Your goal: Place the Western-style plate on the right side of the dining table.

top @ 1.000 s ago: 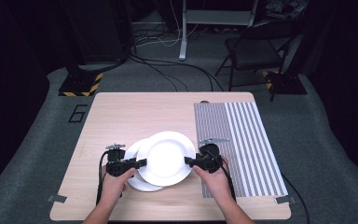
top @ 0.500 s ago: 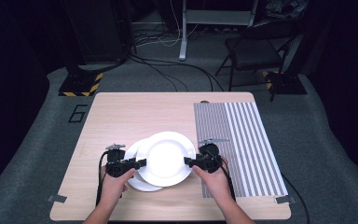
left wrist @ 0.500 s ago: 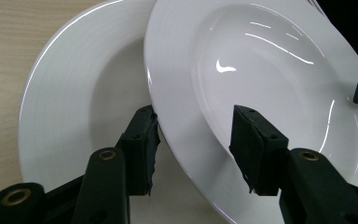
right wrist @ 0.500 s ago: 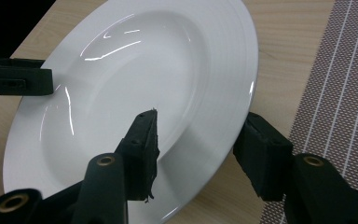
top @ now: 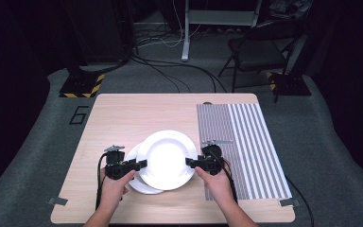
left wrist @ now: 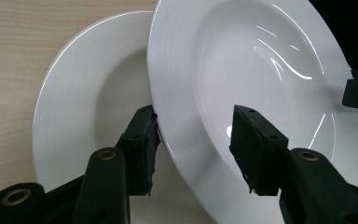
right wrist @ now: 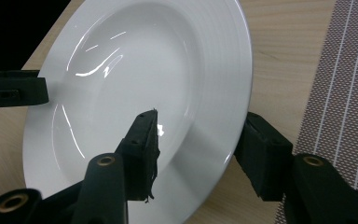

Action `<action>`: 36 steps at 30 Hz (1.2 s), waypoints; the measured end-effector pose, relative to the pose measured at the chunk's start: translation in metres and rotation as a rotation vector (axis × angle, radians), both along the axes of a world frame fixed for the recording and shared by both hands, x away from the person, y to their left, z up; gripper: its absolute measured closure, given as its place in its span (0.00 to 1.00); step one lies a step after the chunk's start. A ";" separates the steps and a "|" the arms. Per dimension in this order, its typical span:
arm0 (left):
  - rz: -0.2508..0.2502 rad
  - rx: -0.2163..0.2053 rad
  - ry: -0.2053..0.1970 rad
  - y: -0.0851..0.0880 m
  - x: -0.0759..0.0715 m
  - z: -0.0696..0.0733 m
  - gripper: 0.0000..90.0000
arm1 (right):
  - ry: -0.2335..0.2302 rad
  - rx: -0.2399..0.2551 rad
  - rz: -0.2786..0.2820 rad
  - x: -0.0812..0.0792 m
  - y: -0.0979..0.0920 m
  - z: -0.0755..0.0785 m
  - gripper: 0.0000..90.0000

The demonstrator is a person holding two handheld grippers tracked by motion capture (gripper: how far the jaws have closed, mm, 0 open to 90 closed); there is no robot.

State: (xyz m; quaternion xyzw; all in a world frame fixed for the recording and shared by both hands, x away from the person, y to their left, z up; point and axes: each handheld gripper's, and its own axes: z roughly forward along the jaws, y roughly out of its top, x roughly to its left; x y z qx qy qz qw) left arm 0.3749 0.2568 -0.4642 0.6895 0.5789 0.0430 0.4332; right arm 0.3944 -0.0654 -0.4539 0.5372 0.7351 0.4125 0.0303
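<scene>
The left hand-held gripper (left wrist: 193,149) and the right hand-held gripper (right wrist: 200,149) each clamp an opposite rim of the upper plate (top: 166,158). Between them it hangs tilted over the lower plate (top: 144,185) on the counter (top: 123,118). Matched pressure and level hands should prevent slipping.

Black claws (top: 139,165), brass rivets, trailing black cables

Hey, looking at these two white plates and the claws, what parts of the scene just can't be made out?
- Lower plate, high view: mostly covered by the upper plate.
- Left claw, left gripper view: whether its pads press the upper plate's rim is unclear; one jaw sits behind the rim.
- Right claw, right gripper view: the far jaw is partly hidden behind the rim.
- Striped mat, right gripper view: cut off by the right edge.
</scene>
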 end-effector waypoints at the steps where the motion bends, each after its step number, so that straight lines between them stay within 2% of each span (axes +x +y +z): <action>1: 0.000 0.000 0.000 0.000 0.000 0.000 0.57 | 0.000 0.000 0.000 0.000 0.000 0.000 0.55; 13: 0.007 -0.006 0.005 0.000 -0.002 0.001 0.57 | 0.009 0.015 -0.033 0.002 0.002 0.002 0.54; 16: 0.020 -0.011 0.006 -0.001 -0.002 0.003 0.57 | 0.009 0.022 -0.031 0.002 0.002 0.004 0.53; 30: 0.012 -0.018 -0.006 0.000 -0.003 0.009 0.57 | 0.026 0.034 -0.037 0.000 0.001 0.005 0.53; 36: 0.005 -0.018 -0.009 -0.002 -0.001 0.009 0.57 | 0.011 0.031 -0.038 0.000 -0.001 0.005 0.53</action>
